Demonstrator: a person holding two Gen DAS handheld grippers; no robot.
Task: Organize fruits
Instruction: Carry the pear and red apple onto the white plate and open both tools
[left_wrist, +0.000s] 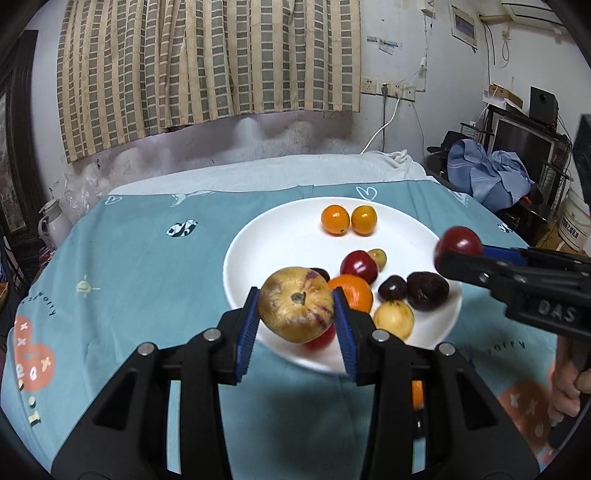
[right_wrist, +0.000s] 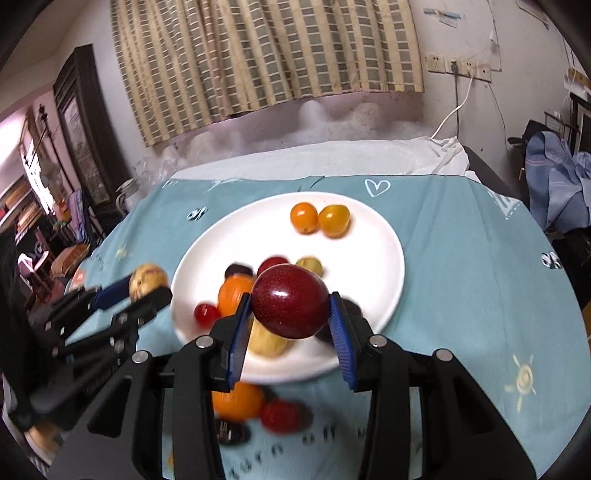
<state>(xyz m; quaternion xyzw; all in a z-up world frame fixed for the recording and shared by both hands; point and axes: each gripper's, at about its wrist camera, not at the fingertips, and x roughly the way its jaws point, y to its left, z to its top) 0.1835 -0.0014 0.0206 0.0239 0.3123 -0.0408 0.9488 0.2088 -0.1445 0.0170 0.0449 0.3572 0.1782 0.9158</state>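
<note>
My left gripper (left_wrist: 297, 319) is shut on a yellowish fruit with purple blotches (left_wrist: 295, 304), held above the near rim of a white plate (left_wrist: 280, 236). That fruit (right_wrist: 147, 281) and the left gripper (right_wrist: 147, 290) also show at the left of the right wrist view. My right gripper (right_wrist: 290, 319) is shut on a dark red plum (right_wrist: 290, 301), lifted over the plate (right_wrist: 369, 254). The plum (left_wrist: 458, 242) appears at the plate's right edge in the left wrist view. On the plate lie two small orange fruits (left_wrist: 349, 219), an orange (left_wrist: 352, 293), dark plums (left_wrist: 426, 290) and a yellow fruit (left_wrist: 393, 317).
A teal patterned cloth (left_wrist: 147, 266) covers the table. In front of the plate an orange (right_wrist: 236, 400), a red fruit (right_wrist: 280, 415) and a dark one lie on the cloth. A white towel (left_wrist: 295, 170) is at the far edge. A hand (left_wrist: 569, 380) holds the right tool.
</note>
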